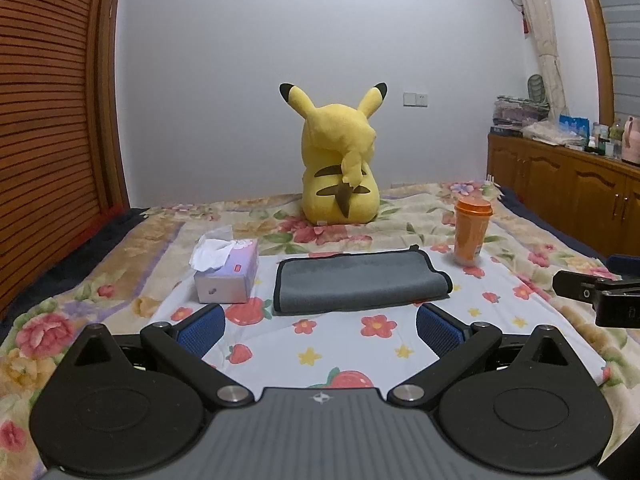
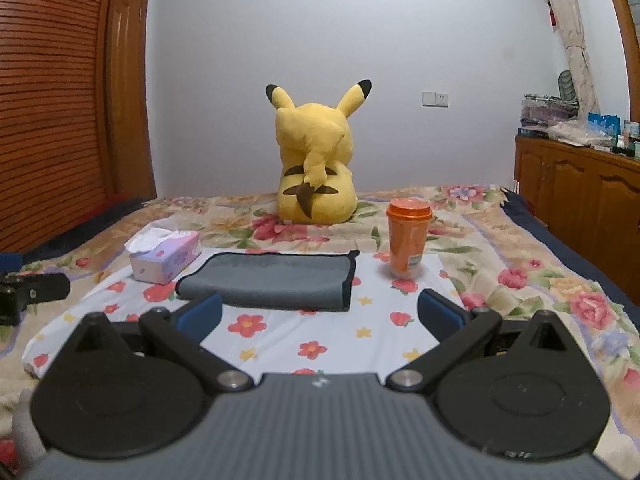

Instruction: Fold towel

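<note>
**Towel folded on the bed, both tongs empty**

Your left tongs (image 1: 320, 320) and right tongs (image 2: 320, 312) gape wide, holding nothing. The grey towel (image 1: 356, 284) lies folded (black-edged) on the flowered sheet (image 1: 340, 340), between tissue box (image 1: 226, 276) and orange cup (image 1: 471, 232).

Right gripper (image 1: 600, 296) cut by edge

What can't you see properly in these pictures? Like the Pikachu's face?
- Pikachu plush: its face is hidden in both views; it sits with its back to the cameras.
- Grey towel: how many layers are folded cannot be told in either view.
- Orange cup: label print too small to read.
- Bottles on the cabinet: too small, cut by the right edge.
</note>
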`<state>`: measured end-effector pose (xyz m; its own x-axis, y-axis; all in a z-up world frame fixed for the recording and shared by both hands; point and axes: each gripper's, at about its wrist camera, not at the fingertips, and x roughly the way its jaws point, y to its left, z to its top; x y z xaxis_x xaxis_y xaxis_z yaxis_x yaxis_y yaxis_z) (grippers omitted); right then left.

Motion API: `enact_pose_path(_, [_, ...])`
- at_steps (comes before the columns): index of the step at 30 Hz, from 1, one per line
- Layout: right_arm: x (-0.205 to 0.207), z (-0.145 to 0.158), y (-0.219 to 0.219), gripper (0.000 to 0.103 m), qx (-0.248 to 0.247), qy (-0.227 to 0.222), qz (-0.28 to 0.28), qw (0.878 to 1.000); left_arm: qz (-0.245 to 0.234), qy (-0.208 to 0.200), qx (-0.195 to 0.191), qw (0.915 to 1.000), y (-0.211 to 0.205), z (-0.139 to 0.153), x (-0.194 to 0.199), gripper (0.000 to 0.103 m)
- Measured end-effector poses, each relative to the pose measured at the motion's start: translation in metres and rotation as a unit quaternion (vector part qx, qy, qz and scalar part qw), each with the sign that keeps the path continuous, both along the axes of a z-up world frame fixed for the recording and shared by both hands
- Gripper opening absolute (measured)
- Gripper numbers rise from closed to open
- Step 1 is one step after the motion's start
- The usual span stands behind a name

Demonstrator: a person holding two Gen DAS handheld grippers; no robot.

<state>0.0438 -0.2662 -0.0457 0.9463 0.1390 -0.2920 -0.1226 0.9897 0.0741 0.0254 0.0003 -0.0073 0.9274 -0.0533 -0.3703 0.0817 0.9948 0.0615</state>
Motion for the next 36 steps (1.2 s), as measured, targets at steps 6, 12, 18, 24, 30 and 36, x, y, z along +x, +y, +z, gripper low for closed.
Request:
enact_pose_path(6, [-0.0001,0.0002,-0.0006,0.103,0.000,0.000,0.000,1.000,0.000,0.000,0.005,1.0000,-0.0014,-0.0011,-0.0009,0.103])
enact_pose_path(12, [-0.0001,0.0002,-0.0005,0.103,0.000,0.000,0.000,1.000,0.000,-0.001,0.006,1.0000,-0.0008,-0.0014,-0.0007,0.103])
enact_pose_path(18, [-0.0002,0.0002,-0.0003,0.103,0.000,0.000,0.000,1.000,0.000,-0.001,0.006,1.0000,-0.0004,-0.0016,-0.0007,0.103])
enact_pose_path(24, [-0.0003,0.0002,-0.0002,0.103,0.000,0.000,0.000,1.000,0.001,0.001,0.004,1.0000,0.0039,-0.0029,0.0020,0.103])
enact_pose_path(30, [-0.0002,0.0002,-0.0001,0.103,0.000,0.000,0.000,1.000,0.002,0.002,0.004,1.0000,0.0054,-0.0027,0.0027,0.103])
enact_pose_path(36, [-0.0001,0.0003,0.0000,0.103,0.000,0.000,0.000,1.000,0.002,0.002,0.005,1.0000,0.0062,-0.0026,0.0031,0.103])
